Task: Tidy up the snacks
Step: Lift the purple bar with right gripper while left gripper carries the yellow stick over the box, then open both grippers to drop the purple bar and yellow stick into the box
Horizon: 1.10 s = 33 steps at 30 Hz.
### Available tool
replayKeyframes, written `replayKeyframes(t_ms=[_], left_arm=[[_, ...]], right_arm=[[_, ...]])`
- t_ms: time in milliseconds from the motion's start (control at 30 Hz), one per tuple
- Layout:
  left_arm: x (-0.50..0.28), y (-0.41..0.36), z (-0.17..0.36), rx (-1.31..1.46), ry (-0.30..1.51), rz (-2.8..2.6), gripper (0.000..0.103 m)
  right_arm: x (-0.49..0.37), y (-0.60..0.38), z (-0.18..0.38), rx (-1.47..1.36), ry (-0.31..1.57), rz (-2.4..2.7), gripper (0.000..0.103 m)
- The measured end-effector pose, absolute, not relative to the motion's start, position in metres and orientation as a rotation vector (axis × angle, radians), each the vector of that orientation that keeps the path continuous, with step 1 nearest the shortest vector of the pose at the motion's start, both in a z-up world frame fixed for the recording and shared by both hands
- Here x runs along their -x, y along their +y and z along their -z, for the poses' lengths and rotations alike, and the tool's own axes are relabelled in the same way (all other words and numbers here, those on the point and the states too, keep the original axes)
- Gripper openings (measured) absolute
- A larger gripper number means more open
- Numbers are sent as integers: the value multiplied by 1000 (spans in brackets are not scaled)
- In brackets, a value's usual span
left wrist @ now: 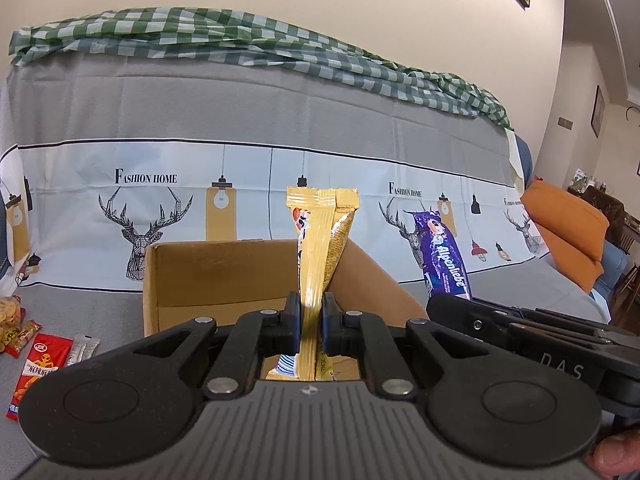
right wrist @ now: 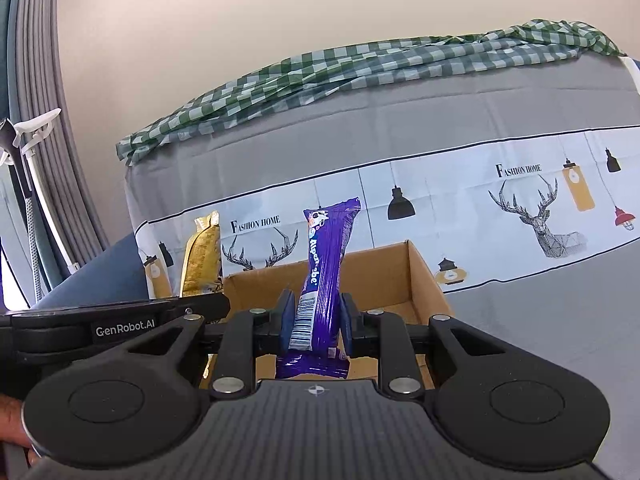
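Two tongs clamped: left (left wrist: 311,322) on glossy gold packet (left wrist: 320,248), right (right wrist: 316,320) on purple stick-pack (right wrist: 324,264), over cardboard box (left wrist: 208,276).

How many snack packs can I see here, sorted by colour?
Gold pack, in the left claw: 1
Purple pack, in the right claw: 1
Red pack: 1
Silver pack: 1
Orange packs: 2
Total: 6

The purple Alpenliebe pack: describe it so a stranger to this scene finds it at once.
Start at the open cardboard box in front of the sofa's deer-print cover. Two grippers hold packs upright at it; the right gripper is shut on the purple Alpenliebe pack. Its neighbour in the left gripper is a gold pack; only this one is purple with white lettering and a barcode.
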<state>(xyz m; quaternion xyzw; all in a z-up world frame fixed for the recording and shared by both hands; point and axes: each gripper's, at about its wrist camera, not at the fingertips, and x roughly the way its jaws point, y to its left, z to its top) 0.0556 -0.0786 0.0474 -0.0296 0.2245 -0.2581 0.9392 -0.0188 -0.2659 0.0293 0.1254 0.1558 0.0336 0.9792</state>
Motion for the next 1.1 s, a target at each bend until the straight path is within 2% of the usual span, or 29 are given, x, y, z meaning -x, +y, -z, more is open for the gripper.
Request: replayKeyframes(t_ms=[400, 500, 567, 600, 633, 933, 1100], left_arm=[[-56, -79, -47, 59, 461, 532, 10], [-56, -79, -48, 65, 460, 531, 16], [-56, -77, -48, 77, 460, 526, 37], [-57, -76, -49, 85, 460, 523, 38], [-57, -74, -49, 89, 458, 523, 38], [-55, -61, -50, 96, 459, 506, 38], [-52, -41, -50, 109, 466, 486, 25]], right_arm=[[18, -266, -30, -255, 316, -68, 25], [17, -266, -29, -257, 322, -63, 27], [13, -267, -27, -262, 345, -45, 49], [13, -267, -26, -272, 350, -33, 63], [12, -267, -26, -282, 351, -27, 65], [11, -260, -24, -298, 353, -18, 66], [10, -246, -24, -295, 353, 11, 66]])
